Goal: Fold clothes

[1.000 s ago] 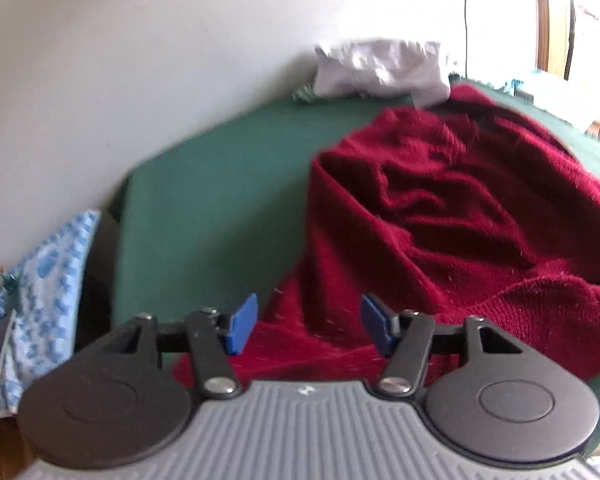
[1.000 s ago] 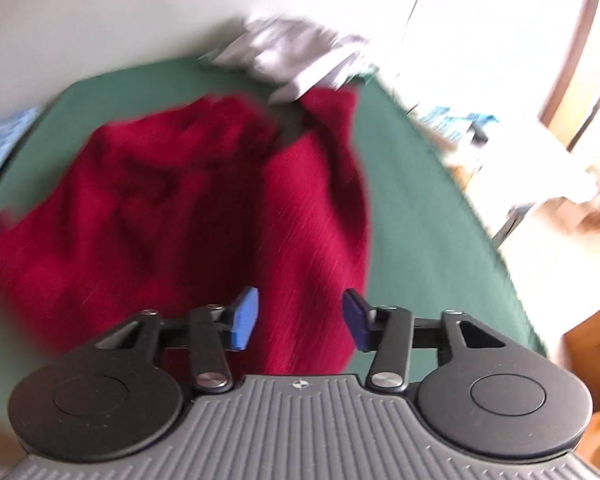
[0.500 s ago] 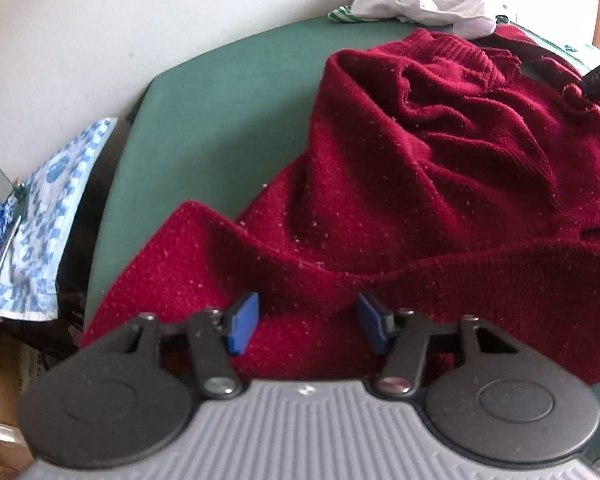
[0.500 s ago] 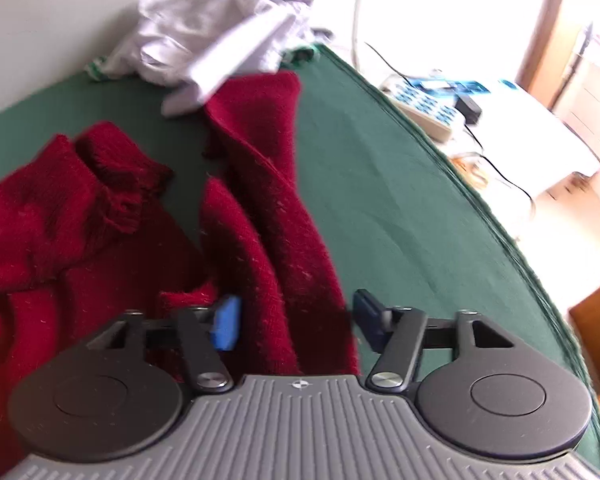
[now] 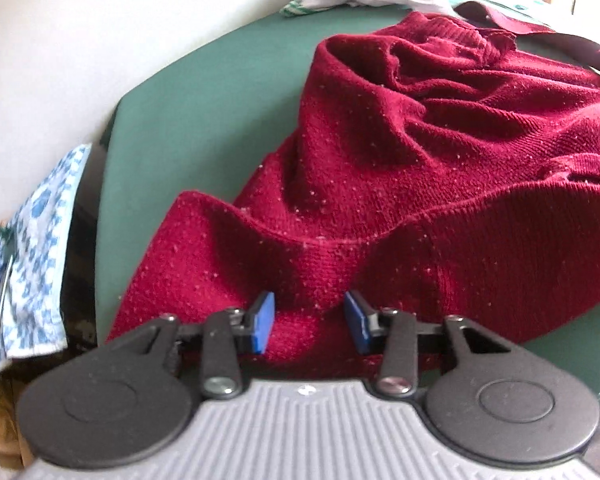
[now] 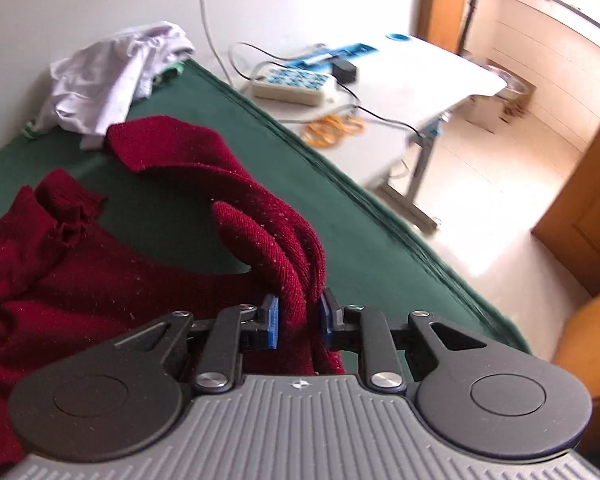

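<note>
1. Red sweater (image 5: 440, 168): it lies crumpled on the green table cover (image 5: 203, 120), with its ribbed hem toward you at the near edge and its collar toward the far side.
2. Surface and room, left to right: a blue-and-white patterned cloth (image 5: 35, 248) hangs beyond the left edge of the cover; a white wall stands behind; a heap of white clothes (image 6: 111, 76) sits at the far edge of the cover; to the right stands a white side table (image 6: 420, 80) carrying a power strip (image 6: 291, 84) and cables, then a wooden door (image 6: 592, 184) over a pale floor.
3. Left gripper (image 5: 311, 322): your blue pads stand apart, with a ridge of the sweater hem between them; the fabric fills the gap loosely and is not pinched.
4. Right gripper (image 6: 297, 322): your pads are closed onto a bunched fold of the sweater sleeve (image 6: 235, 184), which arcs up off the cover.
5. Change from half a second ago: your right pads stood wide around the sleeve; they now clamp it. Your left gripper has moved closer to the hem.
6. View differences: only the left wrist view shows the hem and the patterned cloth; only the right wrist view shows the raised sleeve, the side table and the door.
</note>
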Demonstrator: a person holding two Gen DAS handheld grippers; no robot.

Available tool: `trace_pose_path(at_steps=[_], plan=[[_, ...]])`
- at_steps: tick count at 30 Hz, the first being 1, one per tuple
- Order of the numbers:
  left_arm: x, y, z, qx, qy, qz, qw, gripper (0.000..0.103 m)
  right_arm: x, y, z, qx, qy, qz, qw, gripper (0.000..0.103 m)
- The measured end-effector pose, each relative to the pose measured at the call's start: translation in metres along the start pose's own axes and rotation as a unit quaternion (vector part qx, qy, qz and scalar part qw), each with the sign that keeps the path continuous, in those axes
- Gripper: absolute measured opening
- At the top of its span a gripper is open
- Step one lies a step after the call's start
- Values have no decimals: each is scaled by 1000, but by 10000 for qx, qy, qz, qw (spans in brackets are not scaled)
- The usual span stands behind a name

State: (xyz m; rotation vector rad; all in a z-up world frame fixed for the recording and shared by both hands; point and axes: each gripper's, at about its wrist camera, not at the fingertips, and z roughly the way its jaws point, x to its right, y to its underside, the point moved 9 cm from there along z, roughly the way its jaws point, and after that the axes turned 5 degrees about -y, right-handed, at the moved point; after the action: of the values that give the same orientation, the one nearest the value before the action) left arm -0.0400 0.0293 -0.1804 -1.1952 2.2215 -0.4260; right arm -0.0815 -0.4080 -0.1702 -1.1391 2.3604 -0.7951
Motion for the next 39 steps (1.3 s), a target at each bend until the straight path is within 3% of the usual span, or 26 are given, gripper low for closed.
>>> trace_pose_path(at_steps=[4, 6, 10, 13, 14, 16, 19, 21, 23, 25, 27, 29, 30, 32, 34, 37, 39], plan=[[-6, 0, -8, 124, 114, 241, 9996, 46, 7, 19, -30, 201, 261, 143, 9994, 44], [-12, -5, -19, 266, 246, 176, 9992, 46, 10, 29, -46, 301, 391, 215, 9986, 45], [-7, -24, -44, 772, 429, 215, 9959, 49, -53, 30, -45, 7, -434, -382, 9983, 57], [25, -35, -60, 1205, 498, 716, 9889, 54, -102, 32, -45, -229, -1084, -851, 9902, 58], [38, -38, -65, 1363, 526, 952, 9847, 62, -118, 32, -45, -307, -1299, -1006, 9859, 57], [61, -39, -70, 1627, 571, 1473, 9740, 68, -142, 48, -49, -704, -1796, -1536, 9691, 56], [81, -42, -67, 1792, 735, 2265, 9546, 71, -147, 68, -62, -771, -1742, -2710, 9436, 56], [91, -43, -63, 1823, 1054, 2720, 9390, 78, -149, 81, -71, -788, -1661, -3485, 9191, 57], [101, -41, -55, 1752, 1444, 3080, 9239, 87, -136, 90, -81, -1032, -1784, -3677, 9068, 57], [110, -39, -45, 1524, 1849, 3374, 9104, 87, -122, 101, -92, -1212, -1909, -3746, 8992, 58], [118, -33, -38, 1183, 2192, 3555, 9009, 83, -109, 112, -103, -1325, -1932, -3889, 8910, 59], [125, -24, -30, 893, 2368, 3656, 8957, 59, -100, 115, -103, -1259, -1811, -3836, 8968, 64], [127, -19, -30, 870, 2412, 3641, 8953, 53, -96, 116, -103, -1218, -1744, -3800, 9002, 65], [121, -9, -39, 881, 2360, 3517, 9016, 29, -87, 118, -102, -1136, -1609, -3729, 9067, 68], [112, 1, -50, 882, 2275, 3384, 9088, 21, -78, 119, -101, -1053, -1474, -3655, 9130, 68], [100, 17, -66, 883, 2146, 3182, 9192, 14, -65, 122, -101, -928, -1270, -3544, 9218, 62], [90, 27, -75, 886, 1990, 3050, 9271, 16, -56, 124, -100, -844, -1134, -3467, 9272, 56]])
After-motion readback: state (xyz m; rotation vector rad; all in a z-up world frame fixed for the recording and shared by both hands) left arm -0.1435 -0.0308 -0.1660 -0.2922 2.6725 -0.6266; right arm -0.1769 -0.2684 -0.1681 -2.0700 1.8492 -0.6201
